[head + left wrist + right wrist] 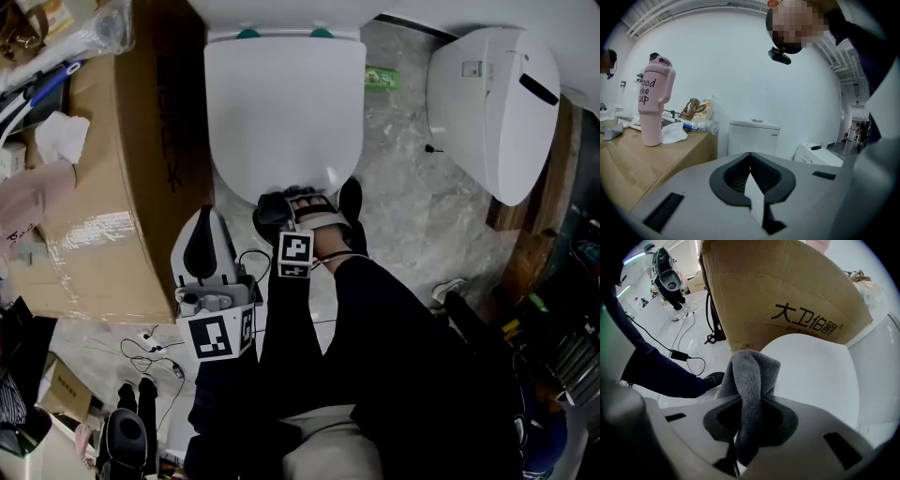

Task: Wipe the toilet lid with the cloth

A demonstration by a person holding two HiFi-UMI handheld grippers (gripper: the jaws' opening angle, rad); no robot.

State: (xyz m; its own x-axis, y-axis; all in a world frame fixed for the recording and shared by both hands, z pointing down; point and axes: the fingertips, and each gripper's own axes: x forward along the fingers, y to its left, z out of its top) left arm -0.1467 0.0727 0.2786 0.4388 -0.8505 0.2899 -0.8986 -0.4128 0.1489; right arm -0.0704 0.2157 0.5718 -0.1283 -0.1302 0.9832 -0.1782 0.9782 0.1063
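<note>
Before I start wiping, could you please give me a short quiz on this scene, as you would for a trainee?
1. True or false: the left claw is shut with nothing between its jaws.
2. What does the right claw grip? A) a sponge B) a grey cloth C) a brush
3. Fill in: on the person's left of the toilet lid stands a large brown cardboard ____.

Key:
1. True.
2. B.
3. box.
</note>
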